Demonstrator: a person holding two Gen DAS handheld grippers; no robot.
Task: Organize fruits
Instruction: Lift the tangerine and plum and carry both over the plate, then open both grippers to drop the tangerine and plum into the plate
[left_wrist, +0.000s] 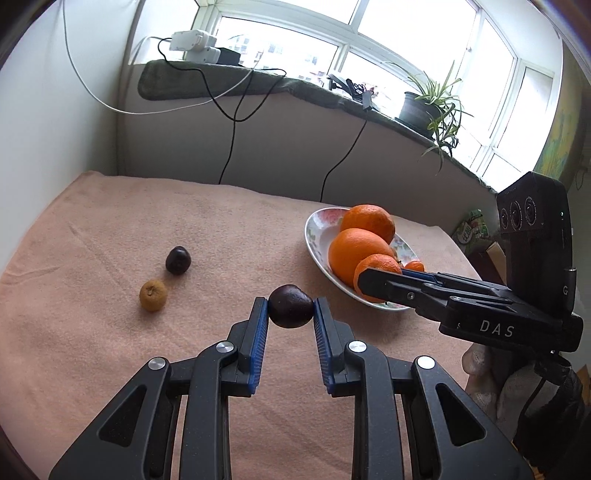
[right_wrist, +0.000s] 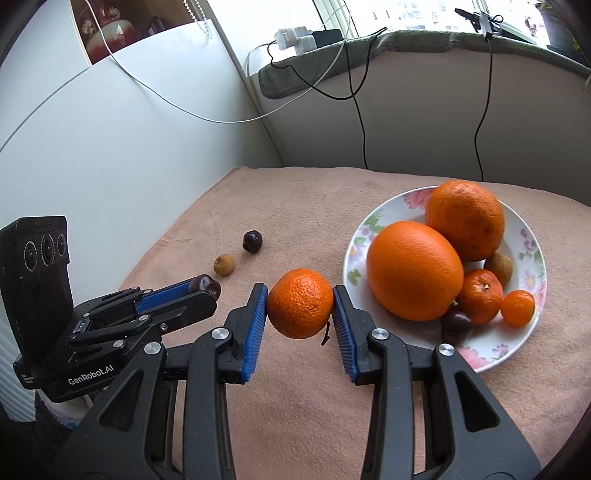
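The left gripper is closed on a small dark plum. The plum is round, dark purple and a bit shiny, and the blue pads press it on both sides. It is held up above the pink cloth, not lying on it.

The right gripper is closed on a tangerine. The tangerine is bright orange with bumpy skin, and a little dark stem hangs under it. It is also held up above the cloth, just beside the white plate.

The plate has pink flowers painted on its rim. In it lie two big oranges, one smooth and one with small brown marks. Next to them are two little tangerines, a brown fruit and another dark plum. They all touch each other.

On the cloth, well away from the plate, lie a dark plum and a small yellow-brown fruit with wrinkly skin. These two sit just beside each other.

Behind the table is a window ledge with a green potted plant and some black and white cables hanging down.
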